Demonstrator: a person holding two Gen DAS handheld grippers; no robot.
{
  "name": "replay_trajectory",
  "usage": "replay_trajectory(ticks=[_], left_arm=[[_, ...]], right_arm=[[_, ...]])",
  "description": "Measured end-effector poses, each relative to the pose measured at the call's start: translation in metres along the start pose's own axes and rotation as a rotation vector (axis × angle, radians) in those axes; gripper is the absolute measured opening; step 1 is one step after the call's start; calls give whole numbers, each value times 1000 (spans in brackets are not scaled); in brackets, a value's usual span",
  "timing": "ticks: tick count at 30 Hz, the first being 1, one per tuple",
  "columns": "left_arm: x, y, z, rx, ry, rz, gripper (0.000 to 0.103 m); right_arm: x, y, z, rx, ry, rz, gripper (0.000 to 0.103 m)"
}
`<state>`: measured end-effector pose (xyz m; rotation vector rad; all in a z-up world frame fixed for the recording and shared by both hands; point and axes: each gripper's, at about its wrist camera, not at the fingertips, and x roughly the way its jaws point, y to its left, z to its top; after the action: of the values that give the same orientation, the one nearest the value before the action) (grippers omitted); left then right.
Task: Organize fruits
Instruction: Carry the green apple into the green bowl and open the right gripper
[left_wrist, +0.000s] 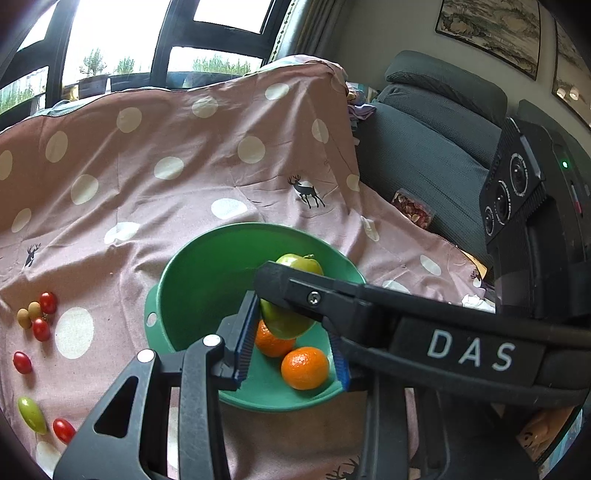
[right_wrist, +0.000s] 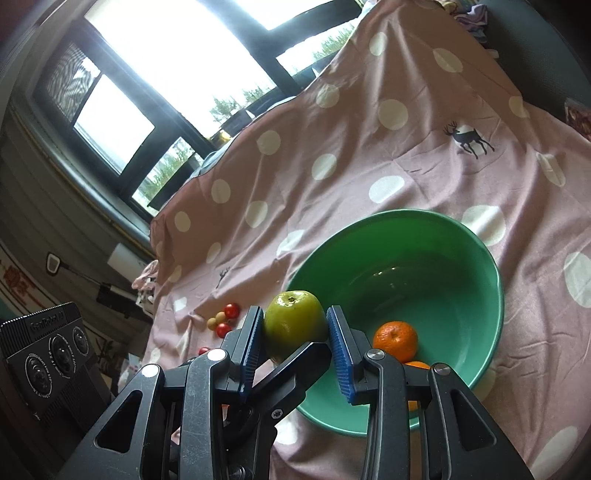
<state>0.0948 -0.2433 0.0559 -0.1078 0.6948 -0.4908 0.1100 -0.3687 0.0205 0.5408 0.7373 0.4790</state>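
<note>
Green apple (right_wrist: 295, 325) sits clamped in my right gripper (right_wrist: 295, 343) over the near rim of the green bowl (right_wrist: 480, 258), two oranges (right_wrist: 395, 339) just beyond; left gripper (left_wrist: 291, 350) half-apart, empty

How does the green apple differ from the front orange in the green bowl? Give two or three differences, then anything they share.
The green apple is yellow-green; the front orange is bright orange. The apple looks larger than the orange. The apple is gripped between the blue pads of the right claw at the green bowl's rim, while the orange rests loose inside the bowl. Both are roundish whole fruits.
</note>
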Motion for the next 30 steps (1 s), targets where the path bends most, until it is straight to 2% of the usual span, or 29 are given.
replay_trajectory(ticks=[14, 30], left_arm=[[29, -6, -2, -28, 66, -61, 34], [47, 0, -8, -71, 129, -98, 34]], right_arm=[[2, -29, 4, 67, 28, -68, 39], [14, -38, 2, 85, 84, -149, 39]])
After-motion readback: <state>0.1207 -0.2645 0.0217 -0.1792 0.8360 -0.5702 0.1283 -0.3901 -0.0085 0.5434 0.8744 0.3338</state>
